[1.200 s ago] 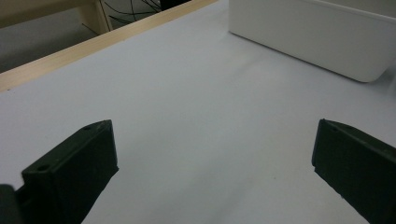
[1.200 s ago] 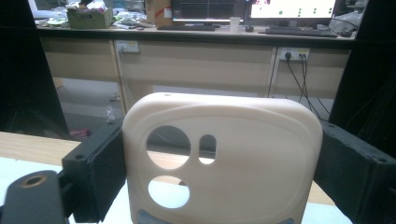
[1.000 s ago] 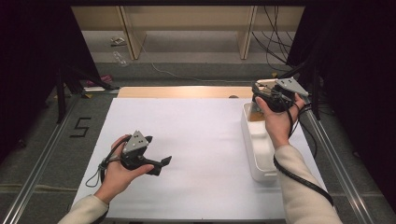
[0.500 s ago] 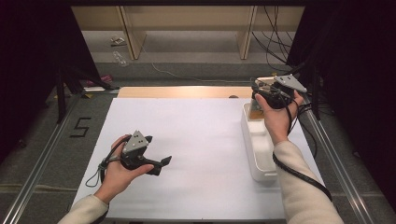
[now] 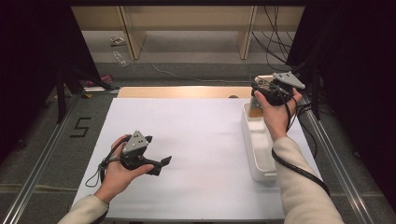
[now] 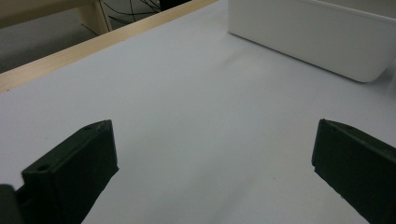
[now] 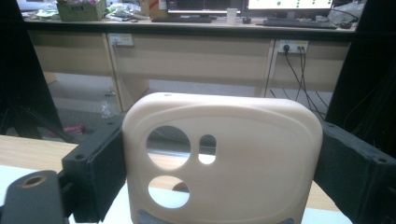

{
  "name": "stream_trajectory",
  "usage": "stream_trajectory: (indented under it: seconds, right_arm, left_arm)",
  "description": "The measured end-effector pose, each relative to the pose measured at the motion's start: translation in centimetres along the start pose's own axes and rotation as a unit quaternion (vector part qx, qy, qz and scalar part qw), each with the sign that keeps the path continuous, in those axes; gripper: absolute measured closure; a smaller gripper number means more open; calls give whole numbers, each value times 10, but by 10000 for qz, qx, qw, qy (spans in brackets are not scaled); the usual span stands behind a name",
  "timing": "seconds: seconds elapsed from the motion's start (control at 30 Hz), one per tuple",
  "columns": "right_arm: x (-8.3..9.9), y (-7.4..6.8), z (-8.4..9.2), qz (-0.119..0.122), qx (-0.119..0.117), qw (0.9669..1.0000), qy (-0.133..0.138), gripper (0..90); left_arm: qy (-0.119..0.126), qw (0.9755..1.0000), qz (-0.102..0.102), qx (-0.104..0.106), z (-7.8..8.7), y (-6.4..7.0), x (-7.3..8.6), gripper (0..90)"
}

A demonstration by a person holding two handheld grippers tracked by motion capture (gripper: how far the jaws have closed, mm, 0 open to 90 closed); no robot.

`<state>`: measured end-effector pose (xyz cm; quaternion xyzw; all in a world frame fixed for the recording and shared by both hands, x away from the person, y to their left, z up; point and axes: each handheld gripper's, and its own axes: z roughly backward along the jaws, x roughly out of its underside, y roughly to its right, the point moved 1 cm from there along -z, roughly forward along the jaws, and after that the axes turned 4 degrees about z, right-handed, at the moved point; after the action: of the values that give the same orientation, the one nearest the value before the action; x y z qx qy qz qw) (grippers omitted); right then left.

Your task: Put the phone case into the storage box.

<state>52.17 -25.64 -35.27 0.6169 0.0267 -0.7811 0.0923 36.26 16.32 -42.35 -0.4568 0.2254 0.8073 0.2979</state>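
Observation:
My right gripper (image 5: 259, 94) is held above the far end of a long white tray (image 5: 259, 156) at the table's right side. It is shut on a cream phone case (image 7: 261, 154) with round camera cut-outs, which stands upright between the jaws of the right gripper (image 7: 219, 158). My left gripper (image 5: 161, 164) rests low over the white table sheet (image 5: 201, 135) at the near left, jaws pointing right. In its own view the left gripper (image 6: 215, 154) is open with only bare sheet between its jaws.
The tray (image 6: 303, 32) lies lengthwise along the right edge of the sheet. A wooden strip (image 5: 182, 92) borders the table's far edge. Beyond it are floor, cables and wooden desk legs. Dark curtains flank both sides.
My right gripper has risen slightly with the phone case in it. The left gripper has stayed where it was.

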Motion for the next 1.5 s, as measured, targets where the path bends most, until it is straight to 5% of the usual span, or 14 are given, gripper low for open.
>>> stream_trajectory:
  seconds: [1.5]
  right_arm:
    - [-1, 2, -22, -15, 22, 9999, -159, 118]
  left_arm:
    - [-3, 10000, 9, 9, -1, 0, 0, 0]
